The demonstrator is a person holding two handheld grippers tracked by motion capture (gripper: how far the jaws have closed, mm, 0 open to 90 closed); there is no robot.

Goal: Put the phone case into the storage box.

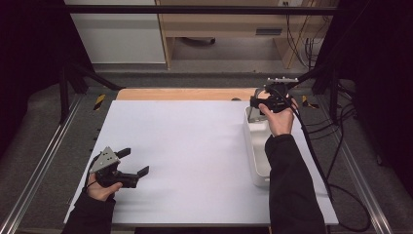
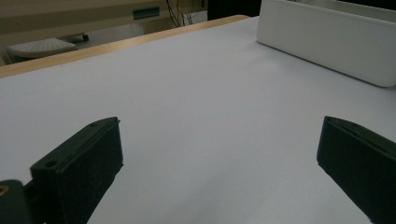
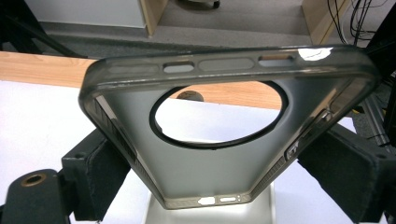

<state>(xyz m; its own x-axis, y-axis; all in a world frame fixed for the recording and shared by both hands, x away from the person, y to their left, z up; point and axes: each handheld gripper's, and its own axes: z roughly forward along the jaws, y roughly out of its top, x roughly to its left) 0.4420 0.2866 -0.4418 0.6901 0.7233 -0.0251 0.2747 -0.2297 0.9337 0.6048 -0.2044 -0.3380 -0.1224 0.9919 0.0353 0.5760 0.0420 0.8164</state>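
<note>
A wide white surface [image 1: 195, 156] fills the middle of the high view, with a wooden strip [image 1: 185, 94] along its far edge. Near its right side stands a long white bin [image 1: 256, 156], open at the top.

The right gripper [image 1: 260, 103] hangs over the far end of that bin. Its fingers [image 3: 100, 168] pinch a smoky translucent phone case [image 3: 224, 140] by its two long sides. The case has a large round camera cutout and button slots along one edge. It is lifted and touches nothing else; it sits just above the bin's far end, though the high view is too small to say how far it clears the rim.

The left gripper [image 1: 132, 163] rests low near the front left of the surface, fingers [image 2: 84, 168] spread wide around nothing.

By my judgement, the pick-up is done. Carrying the case to its place and setting it down remain.
</note>
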